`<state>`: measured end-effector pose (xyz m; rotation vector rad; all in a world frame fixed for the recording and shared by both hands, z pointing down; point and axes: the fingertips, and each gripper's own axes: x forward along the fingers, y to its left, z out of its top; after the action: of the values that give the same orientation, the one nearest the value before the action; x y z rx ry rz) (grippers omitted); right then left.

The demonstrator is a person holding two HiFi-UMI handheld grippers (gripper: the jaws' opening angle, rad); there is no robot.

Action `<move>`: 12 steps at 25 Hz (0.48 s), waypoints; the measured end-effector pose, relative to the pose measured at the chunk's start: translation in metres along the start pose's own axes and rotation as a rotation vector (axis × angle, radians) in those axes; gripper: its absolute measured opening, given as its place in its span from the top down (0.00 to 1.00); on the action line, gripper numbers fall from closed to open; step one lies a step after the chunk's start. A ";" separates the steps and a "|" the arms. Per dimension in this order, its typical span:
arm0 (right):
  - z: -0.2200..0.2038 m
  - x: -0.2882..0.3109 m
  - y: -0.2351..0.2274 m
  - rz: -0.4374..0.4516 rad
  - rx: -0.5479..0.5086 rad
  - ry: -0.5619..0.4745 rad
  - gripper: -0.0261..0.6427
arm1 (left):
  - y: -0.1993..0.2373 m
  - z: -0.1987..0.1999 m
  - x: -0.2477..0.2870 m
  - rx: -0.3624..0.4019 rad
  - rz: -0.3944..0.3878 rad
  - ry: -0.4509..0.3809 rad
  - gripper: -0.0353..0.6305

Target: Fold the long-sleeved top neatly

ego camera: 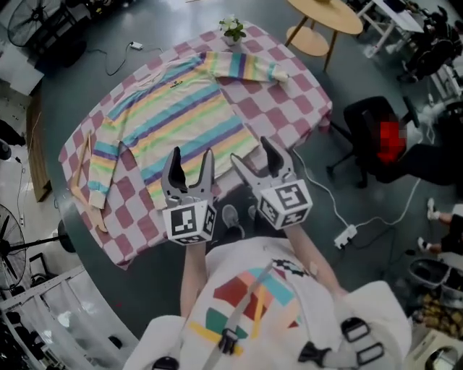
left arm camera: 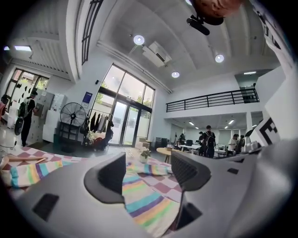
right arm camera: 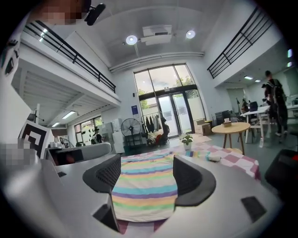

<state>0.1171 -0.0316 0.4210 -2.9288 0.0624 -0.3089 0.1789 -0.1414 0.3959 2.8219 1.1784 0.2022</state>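
Observation:
A long-sleeved top (ego camera: 173, 115) with pastel rainbow stripes lies spread flat on the pink-and-white checked tablecloth (ego camera: 289, 101). One sleeve runs toward the far right, the other down the left side. My left gripper (ego camera: 189, 168) hovers open above the top's near hem, nothing between its fingers. My right gripper (ego camera: 253, 160) stands open beside it at the hem's right corner, also empty. The left gripper view shows the striped hem (left arm camera: 149, 200) past the open left gripper (left arm camera: 148, 174). The right gripper view shows the top (right arm camera: 144, 186) beyond the open right gripper (right arm camera: 144, 174).
A small potted plant (ego camera: 233, 29) stands at the table's far edge. A wooden hanger (ego camera: 83, 173) lies at the left edge. A round wooden table (ego camera: 325, 18) and a black chair (ego camera: 372, 137) stand to the right. A cable and power strip (ego camera: 343, 235) lie on the floor.

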 end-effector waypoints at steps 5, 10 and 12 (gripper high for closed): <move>-0.009 0.003 -0.017 -0.065 0.127 0.005 0.45 | 0.002 -0.005 0.015 -0.007 -0.042 0.023 0.52; -0.007 0.021 -0.051 -0.123 0.181 0.002 0.45 | -0.001 -0.001 0.044 -0.003 -0.056 0.024 0.52; -0.005 0.034 -0.067 -0.125 0.215 0.001 0.45 | 0.001 0.002 0.059 0.007 -0.045 0.019 0.52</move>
<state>0.1502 0.0312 0.4463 -2.7240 -0.1450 -0.3143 0.2209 -0.0996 0.3990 2.8024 1.2478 0.2230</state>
